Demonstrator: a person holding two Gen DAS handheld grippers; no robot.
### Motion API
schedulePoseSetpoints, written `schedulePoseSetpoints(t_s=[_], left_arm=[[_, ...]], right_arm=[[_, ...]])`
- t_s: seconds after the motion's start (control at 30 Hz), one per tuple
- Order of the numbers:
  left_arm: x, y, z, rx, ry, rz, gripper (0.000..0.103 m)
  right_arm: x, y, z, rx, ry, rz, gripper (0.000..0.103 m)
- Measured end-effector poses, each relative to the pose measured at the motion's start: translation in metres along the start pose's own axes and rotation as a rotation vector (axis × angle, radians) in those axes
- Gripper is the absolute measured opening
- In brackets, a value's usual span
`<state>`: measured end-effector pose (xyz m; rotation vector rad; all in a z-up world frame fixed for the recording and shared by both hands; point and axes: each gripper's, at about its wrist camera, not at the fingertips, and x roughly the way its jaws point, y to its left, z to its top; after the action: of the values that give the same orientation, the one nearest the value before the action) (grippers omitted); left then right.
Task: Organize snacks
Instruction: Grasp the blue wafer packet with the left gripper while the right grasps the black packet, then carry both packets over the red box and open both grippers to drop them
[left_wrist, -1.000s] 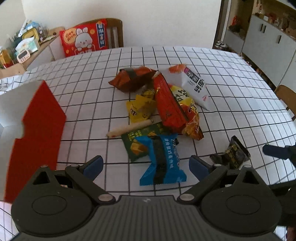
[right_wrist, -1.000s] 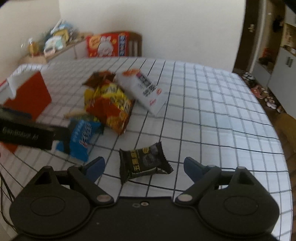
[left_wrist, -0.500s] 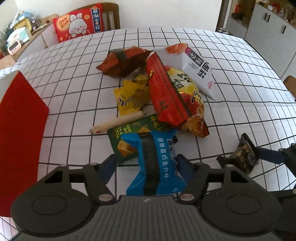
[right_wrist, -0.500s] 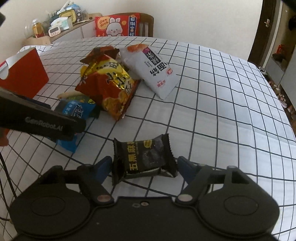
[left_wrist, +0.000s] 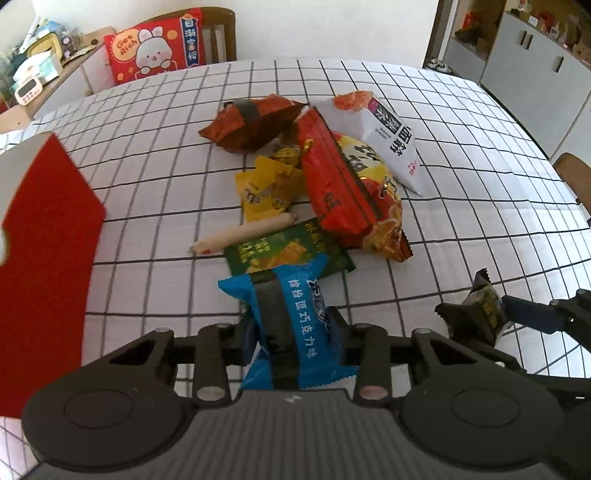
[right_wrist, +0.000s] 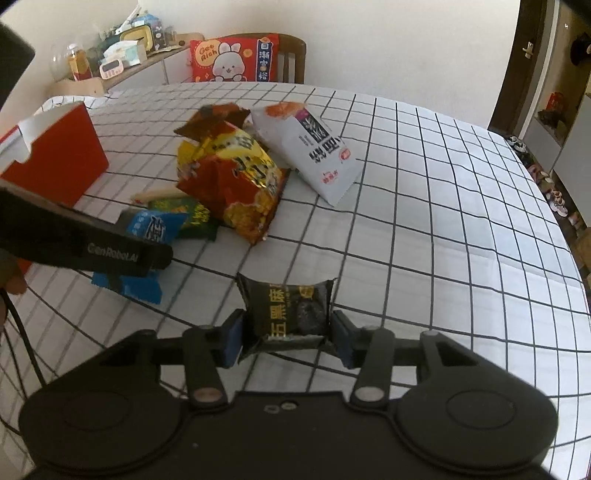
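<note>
A: Left tongs (left_wrist: 291, 338) are closing on the blue snack packet (left_wrist: 288, 325), pads pressing its sides at the near edge of the pile on the checked desk (left_wrist: 461, 221).

B: And the right tongs (right_wrist: 288, 338) are closing too, pinching the black snack packet (right_wrist: 290, 314), which sits apart from the pile. The red box (right_wrist: 62, 162) stands off to the left.
</note>
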<state>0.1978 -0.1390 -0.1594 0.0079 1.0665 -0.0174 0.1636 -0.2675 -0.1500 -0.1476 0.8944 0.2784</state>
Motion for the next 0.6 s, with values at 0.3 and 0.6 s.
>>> schedulePoseSetpoints(t_s=[0.3, 0.6], left_arm=[[-0.050, 0.032, -0.019, -0.018, -0.036, 0.004, 0.037], [-0.104, 0.073, -0.032, -0.049, -0.075, 0.019, 0.037]], right_arm=[[-0.033, 0.027, 0.001, -0.038, -0.031, 0.029, 0.047], [-0.067, 0.069, 0.020, -0.090, -0.066, 0.077, 0.047]])
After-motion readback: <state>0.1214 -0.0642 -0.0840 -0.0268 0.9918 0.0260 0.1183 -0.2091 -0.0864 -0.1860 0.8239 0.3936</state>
